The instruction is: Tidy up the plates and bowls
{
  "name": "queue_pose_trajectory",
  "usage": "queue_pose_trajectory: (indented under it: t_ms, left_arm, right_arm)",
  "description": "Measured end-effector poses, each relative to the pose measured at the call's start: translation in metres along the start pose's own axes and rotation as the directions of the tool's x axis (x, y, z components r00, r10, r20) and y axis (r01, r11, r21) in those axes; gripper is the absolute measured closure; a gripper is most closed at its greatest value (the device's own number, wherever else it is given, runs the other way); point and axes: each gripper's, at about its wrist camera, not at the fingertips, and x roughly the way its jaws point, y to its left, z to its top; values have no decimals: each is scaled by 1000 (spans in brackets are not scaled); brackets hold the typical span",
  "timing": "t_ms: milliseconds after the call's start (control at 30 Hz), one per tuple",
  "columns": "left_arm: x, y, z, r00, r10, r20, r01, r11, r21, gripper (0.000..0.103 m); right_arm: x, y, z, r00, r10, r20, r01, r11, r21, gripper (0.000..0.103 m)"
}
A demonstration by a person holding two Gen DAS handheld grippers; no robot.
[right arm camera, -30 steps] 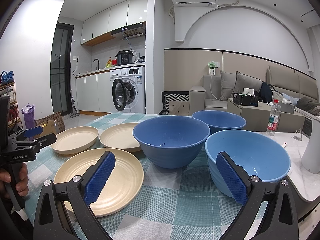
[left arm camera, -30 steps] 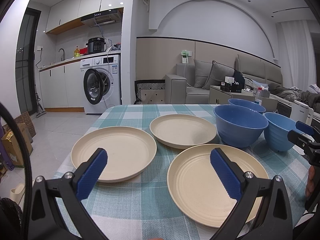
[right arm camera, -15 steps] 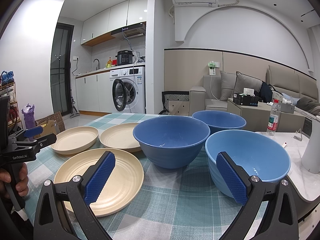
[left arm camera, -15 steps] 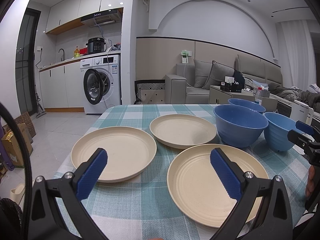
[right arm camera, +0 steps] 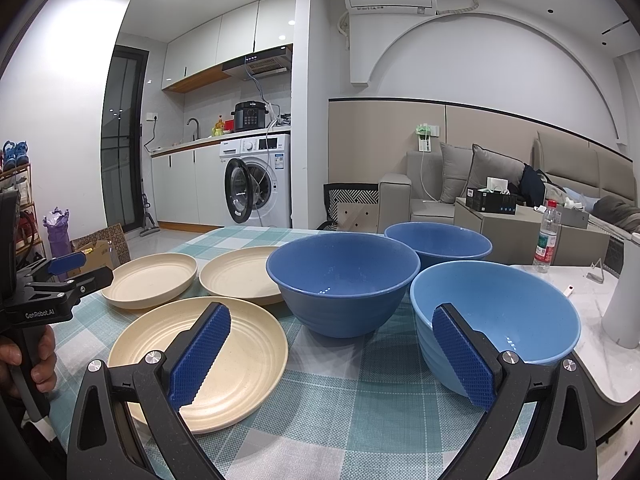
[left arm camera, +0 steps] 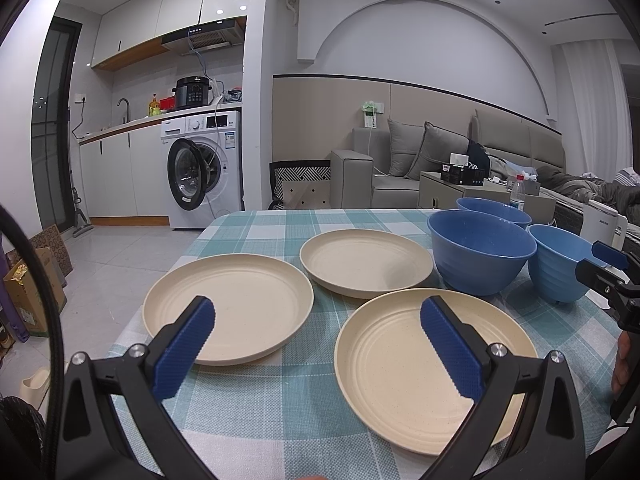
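Note:
Three cream plates lie apart on the checked tablecloth: a near-left plate [left arm camera: 228, 306], a far plate [left arm camera: 366, 266] and a near-right plate [left arm camera: 420, 368]. Three blue bowls stand to their right: a dark bowl [left arm camera: 480, 250], a second dark bowl [left arm camera: 494, 210] behind it and a lighter bowl [left arm camera: 560, 268]. My left gripper [left arm camera: 318, 344] is open above the near table edge, between the two near plates, holding nothing. My right gripper [right arm camera: 331, 354] is open and empty, between the near-right plate [right arm camera: 200, 360] and the lighter bowl [right arm camera: 496, 320]. The dark bowl [right arm camera: 342, 280] stands just ahead.
The tablecloth [left arm camera: 280, 400] ends at the left edge with floor below. A marble counter [right arm camera: 592, 320] adjoins on the right with a white appliance [right arm camera: 626, 304] and a water bottle [right arm camera: 547, 242]. A sofa and washing machine stand behind.

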Motion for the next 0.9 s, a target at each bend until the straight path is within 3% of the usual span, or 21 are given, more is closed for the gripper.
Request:
queue_pose_trajectory:
  t_ms: [300, 500, 900]
  left_arm:
    - [-1, -3, -1, 1000, 21, 6, -21, 1000, 4, 0]
    - [0, -8, -2, 999, 9, -31, -8, 1000, 25, 0]
    - [-16, -7, 17, 1000, 4, -28, -3, 1000, 21, 0]
  right_arm:
    - [0, 1, 0, 1000, -1, 1, 1, 1000, -2, 0]
    - [1, 0, 2, 999, 33, -18, -33, 999, 4, 0]
    - [-13, 11, 29, 996, 86, -19, -86, 996, 12, 0]
